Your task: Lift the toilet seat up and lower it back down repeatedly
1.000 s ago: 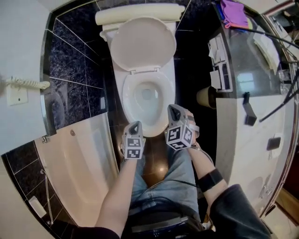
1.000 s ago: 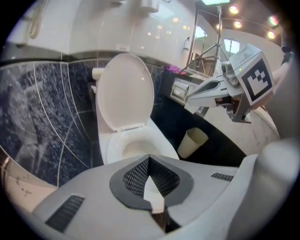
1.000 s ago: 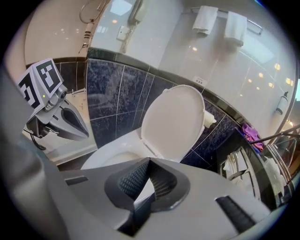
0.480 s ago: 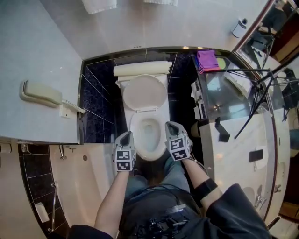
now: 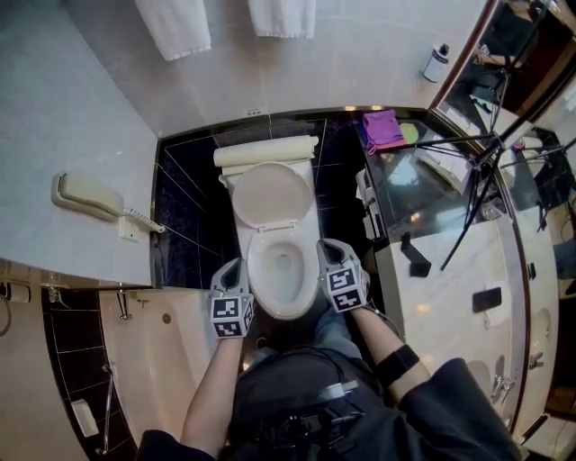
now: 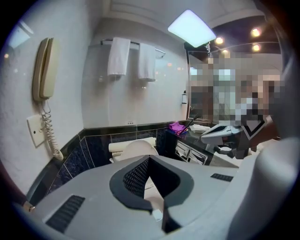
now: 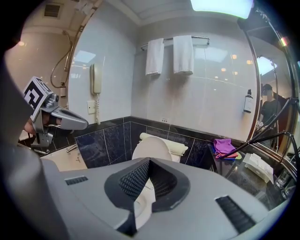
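The toilet seat [image 5: 259,281] lies flat on the bowl in the middle of the head view, and nothing touches it. The lid [image 5: 273,194] stands upright behind it, leaning on the tank [image 5: 265,151]. The left gripper [image 5: 236,268] and the right gripper [image 5: 329,248] are held in the air on either side of the bowl's front half, both pointing forward and somewhat downward, level with each other and clear of the rim. In its own view the left gripper's jaws are drawn together to a narrow slit with nothing between them, only a sliver of white bowl showing far beyond. The right gripper's jaws look the same in the right gripper view: closed and empty, with the raised lid seen past them. On the wall to the left hangs a phone [image 5: 88,194] with a coiled cord, and two white towels [image 5: 176,23] hang above the toilet. A purple cloth [image 5: 384,128] lies on the dark table [image 5: 423,194] at the right, and a pale bathtub [image 5: 148,356] sits at the lower left.
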Demonstrator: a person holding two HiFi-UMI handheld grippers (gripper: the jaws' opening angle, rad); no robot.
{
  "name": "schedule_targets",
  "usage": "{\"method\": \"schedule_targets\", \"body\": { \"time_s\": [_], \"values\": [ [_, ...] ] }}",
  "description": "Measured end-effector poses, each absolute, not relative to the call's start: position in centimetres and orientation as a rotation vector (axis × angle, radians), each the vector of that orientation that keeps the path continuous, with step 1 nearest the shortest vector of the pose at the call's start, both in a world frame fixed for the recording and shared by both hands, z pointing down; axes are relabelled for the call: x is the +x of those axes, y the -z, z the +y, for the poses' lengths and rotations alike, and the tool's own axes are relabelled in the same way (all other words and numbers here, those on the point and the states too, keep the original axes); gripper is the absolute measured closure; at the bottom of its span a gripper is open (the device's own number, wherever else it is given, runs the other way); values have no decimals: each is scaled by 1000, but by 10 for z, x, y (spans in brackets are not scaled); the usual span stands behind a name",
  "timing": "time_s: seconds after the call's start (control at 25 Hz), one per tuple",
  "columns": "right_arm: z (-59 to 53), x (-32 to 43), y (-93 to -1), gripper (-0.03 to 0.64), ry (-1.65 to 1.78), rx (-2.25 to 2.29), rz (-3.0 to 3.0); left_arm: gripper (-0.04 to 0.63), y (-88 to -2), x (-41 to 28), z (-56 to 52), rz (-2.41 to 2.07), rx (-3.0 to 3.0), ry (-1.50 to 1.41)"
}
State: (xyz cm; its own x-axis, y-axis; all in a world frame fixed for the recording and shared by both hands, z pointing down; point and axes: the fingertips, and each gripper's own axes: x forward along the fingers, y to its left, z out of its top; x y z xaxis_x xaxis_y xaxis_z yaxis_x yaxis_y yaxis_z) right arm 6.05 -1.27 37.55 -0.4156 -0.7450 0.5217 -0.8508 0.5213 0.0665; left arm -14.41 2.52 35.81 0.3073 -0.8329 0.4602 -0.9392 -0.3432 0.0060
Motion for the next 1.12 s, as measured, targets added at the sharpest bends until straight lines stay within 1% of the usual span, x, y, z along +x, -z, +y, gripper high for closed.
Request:
{"method": "schedule_targets", "body": {
  "time_s": [0.52, 0.68, 0.76, 0.84, 0.96, 1.08, 1.12],
  "values": [
    [-27, 68, -377, 597, -276, 1319, -2249, 600, -348, -140, 15, -1622, 2356, -598],
    [-28, 75, -392, 592, -312, 1333, -2226, 599, -353, -139, 12, -1615, 2373, -592],
    [-28, 82, -408, 563, -365, 1349, -2210, 598, -359, -138, 11, -1604, 2386, -594],
    [-24, 89, -429, 509, -442, 1358, -2188, 598, -367, -136, 11, -1594, 2396, -606],
    [-8, 99, -472, 455, -544, 1356, -2134, 598, -388, -138, 13, -1567, 2398, -638],
    [6, 105, -524, 428, -613, 1333, -2074, 598, -418, -142, 10, -1553, 2373, -656],
    [10, 107, -542, 428, -632, 1325, -2056, 598, -428, -143, 7, -1555, 2368, -658]
  ]
}}
